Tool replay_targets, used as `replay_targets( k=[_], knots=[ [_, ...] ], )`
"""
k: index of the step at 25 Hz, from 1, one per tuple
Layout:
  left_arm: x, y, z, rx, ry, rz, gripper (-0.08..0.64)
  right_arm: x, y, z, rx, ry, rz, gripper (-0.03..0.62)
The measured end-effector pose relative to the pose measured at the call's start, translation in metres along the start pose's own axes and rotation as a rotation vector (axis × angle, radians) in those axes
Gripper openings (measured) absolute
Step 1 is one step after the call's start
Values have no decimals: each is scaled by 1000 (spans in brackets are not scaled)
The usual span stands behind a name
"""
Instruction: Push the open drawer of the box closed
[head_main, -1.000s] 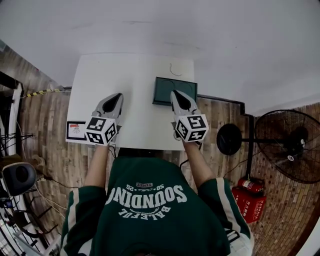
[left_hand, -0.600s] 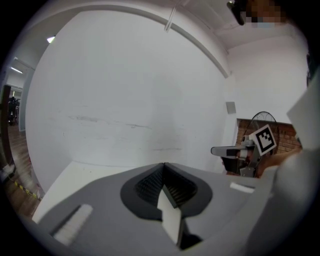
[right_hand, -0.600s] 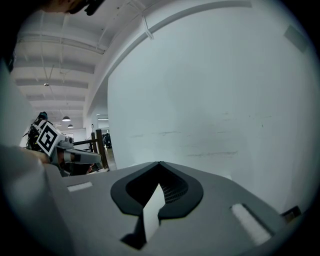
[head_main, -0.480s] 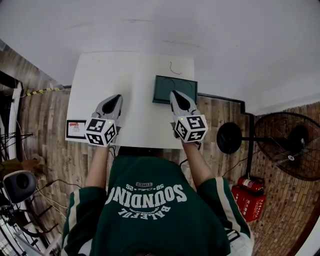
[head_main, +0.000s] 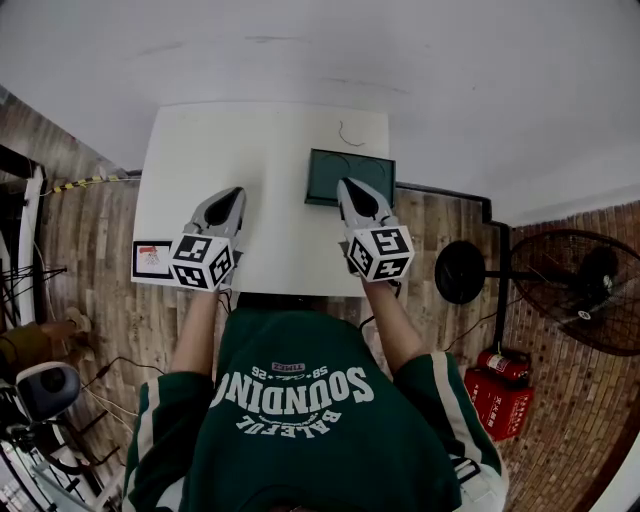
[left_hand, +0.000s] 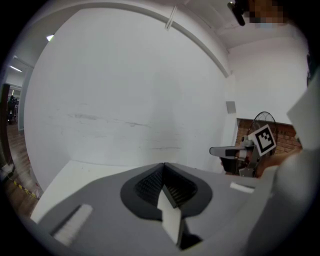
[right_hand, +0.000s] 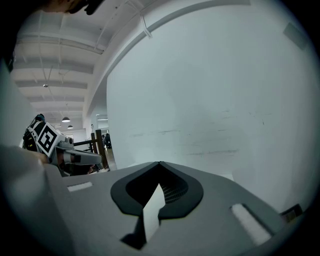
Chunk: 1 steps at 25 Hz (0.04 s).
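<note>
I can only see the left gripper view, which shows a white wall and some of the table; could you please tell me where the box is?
Observer: The dark green box sits on the right side of the white table, straight ahead of the right gripper.
Operator: Thank you. Is that gripper touching it?
Observer: In the head view its closed tip lies at the box's near edge; whether they touch I cannot tell.
Operator: Is anything else on the table?
Observer: Yes, a small black-bordered card lies at the near left corner.
</note>
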<state>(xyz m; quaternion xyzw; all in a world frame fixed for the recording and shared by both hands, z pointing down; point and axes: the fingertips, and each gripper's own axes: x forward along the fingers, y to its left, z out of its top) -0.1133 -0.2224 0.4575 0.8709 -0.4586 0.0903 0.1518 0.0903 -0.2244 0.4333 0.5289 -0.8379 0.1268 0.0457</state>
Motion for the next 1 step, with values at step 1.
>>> replay_targets(
  k=[1],
  knots=[
    [1,1,0,0,0,0,52,1,0,0,0,0,1,2]
  ],
)
